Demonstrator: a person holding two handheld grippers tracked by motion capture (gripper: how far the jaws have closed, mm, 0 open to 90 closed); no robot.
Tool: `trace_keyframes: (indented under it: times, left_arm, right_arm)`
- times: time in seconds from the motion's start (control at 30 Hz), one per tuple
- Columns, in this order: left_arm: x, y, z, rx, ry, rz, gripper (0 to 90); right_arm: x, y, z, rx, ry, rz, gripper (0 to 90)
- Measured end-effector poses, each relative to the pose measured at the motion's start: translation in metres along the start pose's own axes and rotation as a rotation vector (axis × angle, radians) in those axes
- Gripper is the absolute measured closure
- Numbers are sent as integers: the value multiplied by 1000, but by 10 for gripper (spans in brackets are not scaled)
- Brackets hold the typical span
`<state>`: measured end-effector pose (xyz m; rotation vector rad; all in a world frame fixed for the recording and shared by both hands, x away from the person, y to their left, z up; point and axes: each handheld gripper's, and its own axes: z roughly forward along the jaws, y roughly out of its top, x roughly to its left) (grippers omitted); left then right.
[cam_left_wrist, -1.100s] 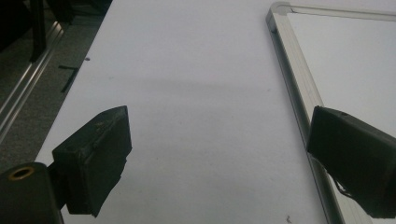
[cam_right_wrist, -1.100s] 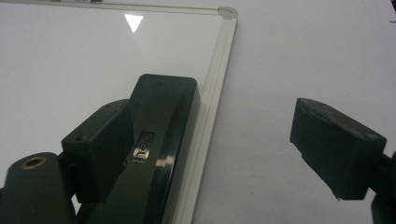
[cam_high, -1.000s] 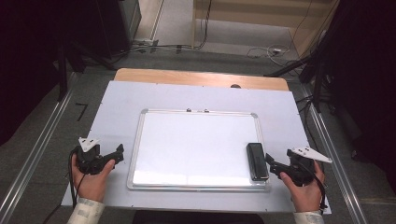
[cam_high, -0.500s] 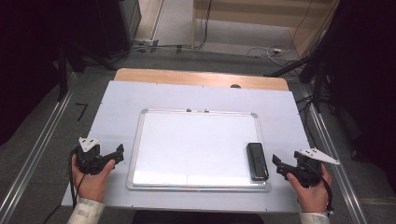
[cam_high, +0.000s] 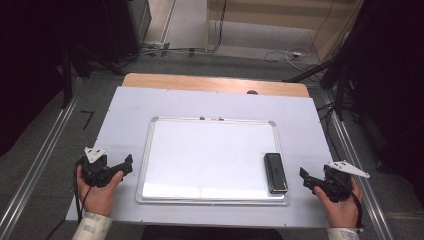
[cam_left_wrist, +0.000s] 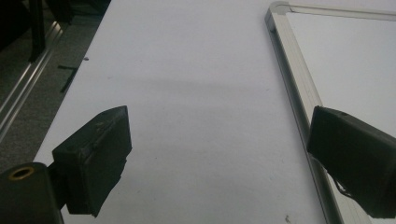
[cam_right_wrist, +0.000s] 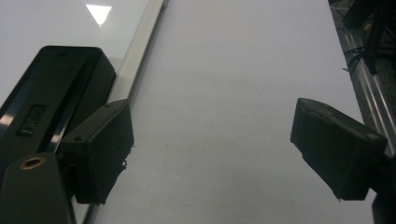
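**Whiteboard with eraser, both grippers idle at the sides**

Whiteboard (cam_high: 210, 155) lies flat mid-table on the white table cover (cam_high: 210, 102), silver frame all round, writing surface blank. A black eraser (cam_high: 275, 172) lies on the board at its 4 o'clock corner, long axis running toward 12 o'clock, just inside the right frame rail. In the right gripper view the eraser (cam_right_wrist: 46, 98) has a small recessed panel on top; any label there is too dark to read.

Left gripper (cam_high: 121, 165) sits at 8 o'clock of the board, held in the left hand (cam_high: 97, 192), just off the left frame rail and apart from it. Jaws stand wide apart with nothing between them; in the left gripper view (cam_left_wrist: 217, 163) bare cover shows between them, and the board rail runs behind the right jaw.

Right gripper (cam_high: 306, 178) sits at 4 o'clock, held in the right hand (cam_high: 342, 207), near the eraser but not touching it. Jaws wide, nothing held; in its own view (cam_right_wrist: 210, 154) the left jaw partly covers the eraser's near end.

Surroundings: wooden table edge (cam_high: 215, 84) at 12 o'clock beyond the cover; cables (cam_high: 280, 55) on the floor; a metal rail (cam_high: 37, 165) along the left side. Two small fittings on the board's top rail are too small to identify. Forearms are cut off at the bottom edge.
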<state>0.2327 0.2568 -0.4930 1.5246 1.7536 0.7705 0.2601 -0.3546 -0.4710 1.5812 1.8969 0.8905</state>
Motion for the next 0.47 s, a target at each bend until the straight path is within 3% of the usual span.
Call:
trace_keyframes:
  times: [0.47]
  left_arm:
    - [-1, 0, 1, 3, 2, 3, 70]
  right_arm:
    - [-18, -6, 7, 28, -51, 28, 109]
